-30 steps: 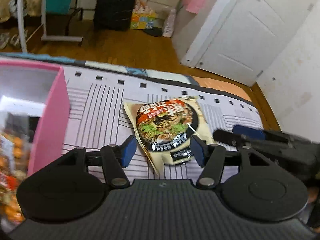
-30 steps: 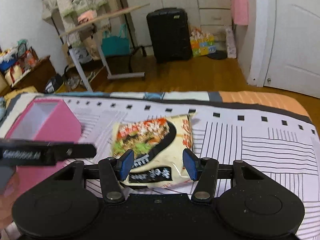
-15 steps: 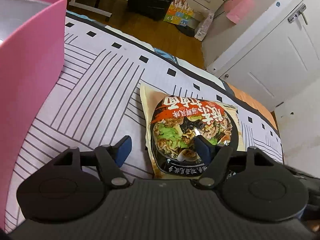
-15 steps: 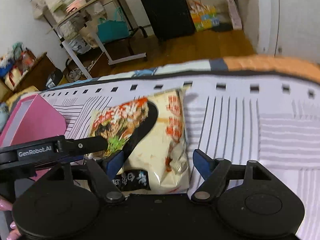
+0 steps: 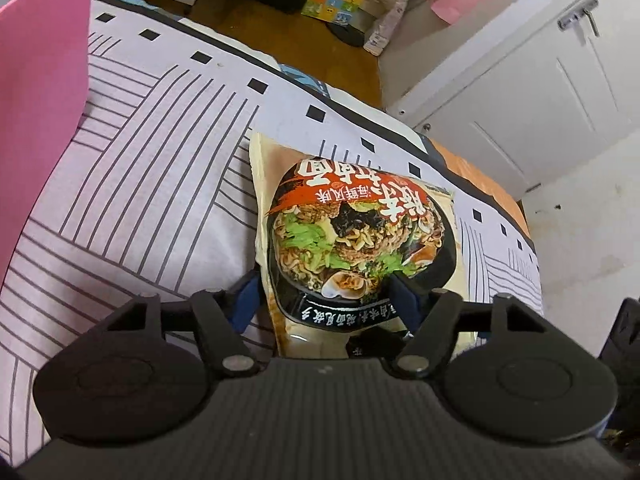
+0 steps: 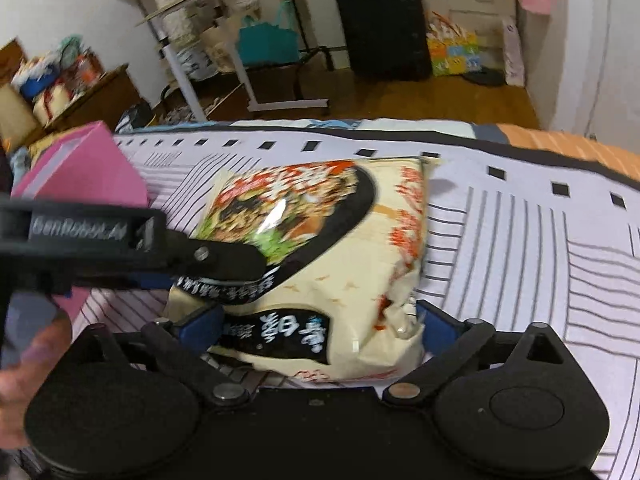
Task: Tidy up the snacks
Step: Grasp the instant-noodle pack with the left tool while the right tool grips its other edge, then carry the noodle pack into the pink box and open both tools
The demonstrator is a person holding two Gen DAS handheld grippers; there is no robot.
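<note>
A packet of instant noodles (image 5: 356,240) is seen lying on a striped bedsheet (image 5: 152,184), just beside a pink box (image 5: 36,112). The left gripper (image 5: 326,300) is set over the near end of the packet, 1 blue pad at its edge and the other on its printed face; a firm clamp cannot be told. The right gripper (image 6: 320,326) is spread wide, its 2 pads flanking the packet's near end.

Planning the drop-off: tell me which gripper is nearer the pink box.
Left. The left gripper is at the noodle packet on the pink box's side; the right gripper straddles the packet's farther end.
</note>
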